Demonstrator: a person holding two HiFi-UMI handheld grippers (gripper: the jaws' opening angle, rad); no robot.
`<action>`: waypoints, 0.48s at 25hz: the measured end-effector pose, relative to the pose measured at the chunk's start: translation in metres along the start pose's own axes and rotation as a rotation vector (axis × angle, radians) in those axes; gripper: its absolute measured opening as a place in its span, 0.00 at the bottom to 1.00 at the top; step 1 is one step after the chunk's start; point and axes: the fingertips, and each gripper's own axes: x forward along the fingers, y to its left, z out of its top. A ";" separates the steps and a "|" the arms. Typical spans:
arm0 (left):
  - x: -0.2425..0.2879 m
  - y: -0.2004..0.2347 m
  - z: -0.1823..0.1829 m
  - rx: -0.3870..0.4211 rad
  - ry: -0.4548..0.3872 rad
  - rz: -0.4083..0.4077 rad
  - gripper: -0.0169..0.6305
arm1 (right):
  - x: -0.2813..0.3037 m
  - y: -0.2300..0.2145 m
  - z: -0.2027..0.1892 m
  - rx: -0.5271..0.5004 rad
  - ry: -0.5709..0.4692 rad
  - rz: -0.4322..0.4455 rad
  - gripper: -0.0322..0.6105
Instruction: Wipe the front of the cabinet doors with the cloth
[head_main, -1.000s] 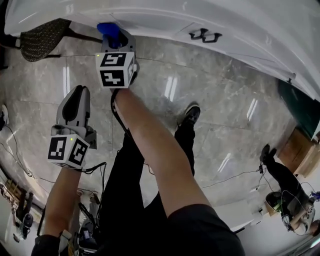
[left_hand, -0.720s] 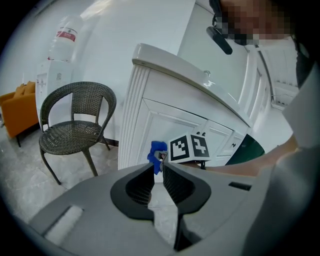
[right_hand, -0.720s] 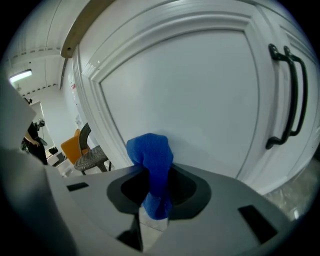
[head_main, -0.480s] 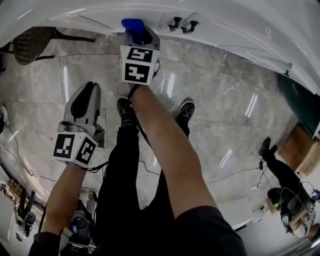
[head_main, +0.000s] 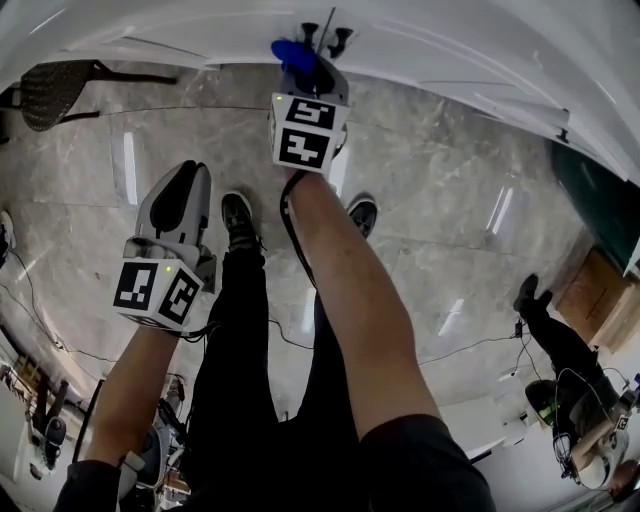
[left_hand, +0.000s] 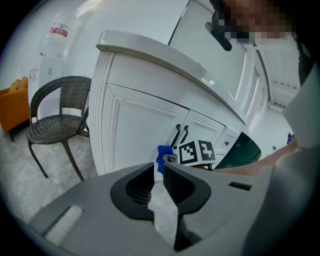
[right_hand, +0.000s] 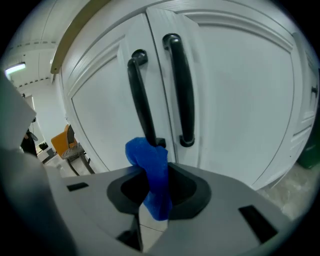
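Note:
A crumpled blue cloth (right_hand: 150, 165) is pinched in my right gripper (right_hand: 156, 186), which is shut on it. The cloth touches the lower end of the left black handle (right_hand: 141, 102), beside the right handle (right_hand: 180, 90), where the two white cabinet doors (right_hand: 240, 100) meet. In the head view the right gripper (head_main: 303, 64) holds the cloth (head_main: 291, 52) against the cabinet front at the handles (head_main: 326, 38). My left gripper (head_main: 188, 176) hangs lower left over the floor, away from the cabinet. Its jaws are shut and hold nothing (left_hand: 158, 172). It looks toward the cloth (left_hand: 162, 154) and the doors (left_hand: 135, 135).
A dark wicker chair (head_main: 55, 85) stands left of the cabinet, with an orange seat (left_hand: 12, 107) beyond it. The person's legs and shoes (head_main: 237, 215) are below my grippers. Another person (head_main: 552, 340), a cardboard box (head_main: 598, 298) and floor cables lie to the right.
The right gripper has slid the cloth rightward along the cabinet front, from the left door panel to the handles. The left gripper drifted slightly right with it.

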 end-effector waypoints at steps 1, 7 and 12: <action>0.001 -0.004 0.000 -0.002 -0.001 -0.003 0.11 | -0.001 -0.003 0.000 -0.003 0.001 0.000 0.17; -0.003 -0.005 0.001 -0.009 -0.024 0.009 0.11 | -0.004 -0.019 -0.005 -0.010 0.004 -0.027 0.17; -0.019 0.018 0.000 -0.056 -0.047 0.047 0.11 | -0.010 -0.026 -0.014 0.082 0.014 -0.097 0.17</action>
